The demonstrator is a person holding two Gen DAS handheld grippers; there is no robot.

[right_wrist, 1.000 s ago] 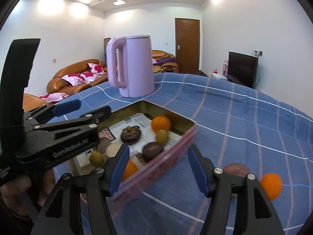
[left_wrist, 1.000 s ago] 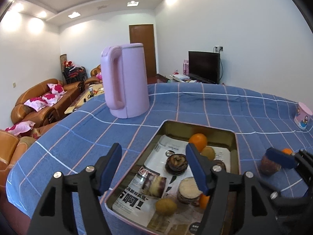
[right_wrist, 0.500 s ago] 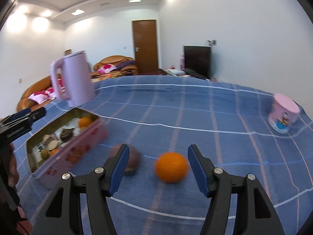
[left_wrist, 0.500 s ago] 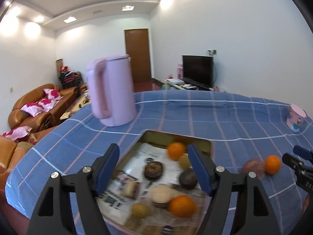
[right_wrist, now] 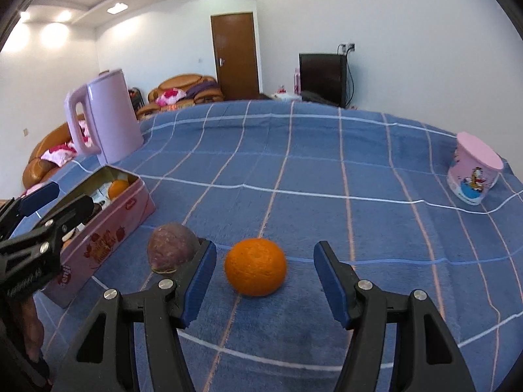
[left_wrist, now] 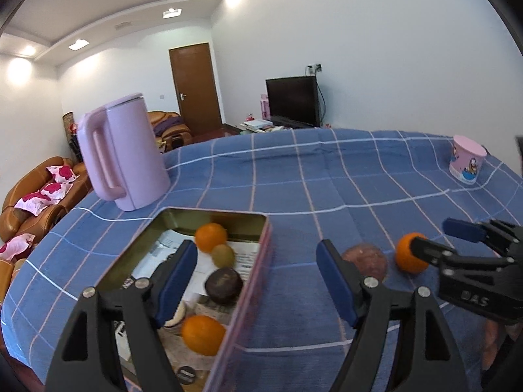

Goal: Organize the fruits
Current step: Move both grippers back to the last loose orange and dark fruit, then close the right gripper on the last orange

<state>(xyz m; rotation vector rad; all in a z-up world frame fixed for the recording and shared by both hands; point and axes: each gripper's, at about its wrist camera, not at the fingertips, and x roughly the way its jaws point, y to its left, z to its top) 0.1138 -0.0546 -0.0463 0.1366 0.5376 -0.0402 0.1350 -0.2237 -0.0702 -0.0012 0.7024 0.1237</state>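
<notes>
An orange (right_wrist: 255, 266) lies on the blue checked tablecloth between the open jaws of my right gripper (right_wrist: 264, 277); it also shows in the left wrist view (left_wrist: 410, 257). A brownish-purple fruit (right_wrist: 172, 251) lies just left of it, touching the left finger, and shows in the left wrist view (left_wrist: 364, 258). A pink tin (right_wrist: 108, 228) holds several fruits, among them two oranges (left_wrist: 210, 237), a kiwi (left_wrist: 223, 255) and a dark fruit (left_wrist: 224, 285). My left gripper (left_wrist: 256, 281) is open and empty above the tin's right wall (left_wrist: 248, 287).
A lilac kettle (left_wrist: 122, 156) stands behind the tin. A pink cartoon cup (right_wrist: 474, 173) stands at the table's far right. Sofas, a door and a TV are beyond the table. The table edge curves close on the left.
My right gripper has swung right from the tin and closed in on the orange, now between its jaws. My left gripper has shifted right over the tin's right wall.
</notes>
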